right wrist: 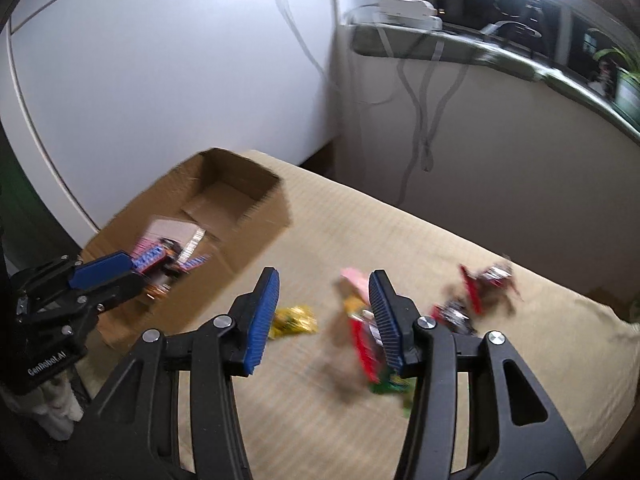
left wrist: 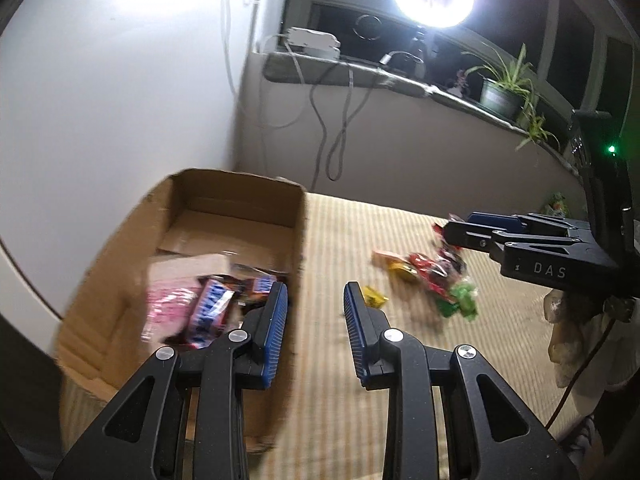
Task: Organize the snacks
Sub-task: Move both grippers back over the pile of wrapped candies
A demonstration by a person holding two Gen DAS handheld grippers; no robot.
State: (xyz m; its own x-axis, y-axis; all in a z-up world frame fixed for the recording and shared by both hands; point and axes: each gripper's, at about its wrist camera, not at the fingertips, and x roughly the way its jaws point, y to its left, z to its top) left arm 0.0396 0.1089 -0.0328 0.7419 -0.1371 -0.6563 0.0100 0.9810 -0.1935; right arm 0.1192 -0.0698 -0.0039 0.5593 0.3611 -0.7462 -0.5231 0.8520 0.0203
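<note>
- In the left wrist view, our left tongs [left wrist: 316, 300] sit at lower centre with a gap between the blue ribbed pads and nothing in it: released, gripping nothing.
- To their left stands an open brown cardboard box [left wrist: 120, 280] on the beige striped cloth surface [left wrist: 360, 380]. Inside it lie a pink packet [left wrist: 168, 304] and blue-wrapped chocolate bars [left wrist: 210, 308].
- Loose snacks lie on the cloth at centre right: a small yellow-wrapped candy [left wrist: 374, 297], red wrappers [left wrist: 428, 270] and a green wrapper [left wrist: 462, 300].
- Our right tongs [left wrist: 460, 232] reach in from the right edge, above those snacks.
- In the right wrist view, the right tongs [right wrist: 324, 320] stand spread wider, empty, with bare cloth between the pads.
- A yellow wrapper [right wrist: 294, 320] lies just beside the left pad; a red wrapper [right wrist: 362, 348] shows partly behind the right pad, too blurred to tell whether they touch.
- The box [right wrist: 256, 232] sits at centre left, with the left tongs [right wrist: 132, 268] at its near end.
</note>
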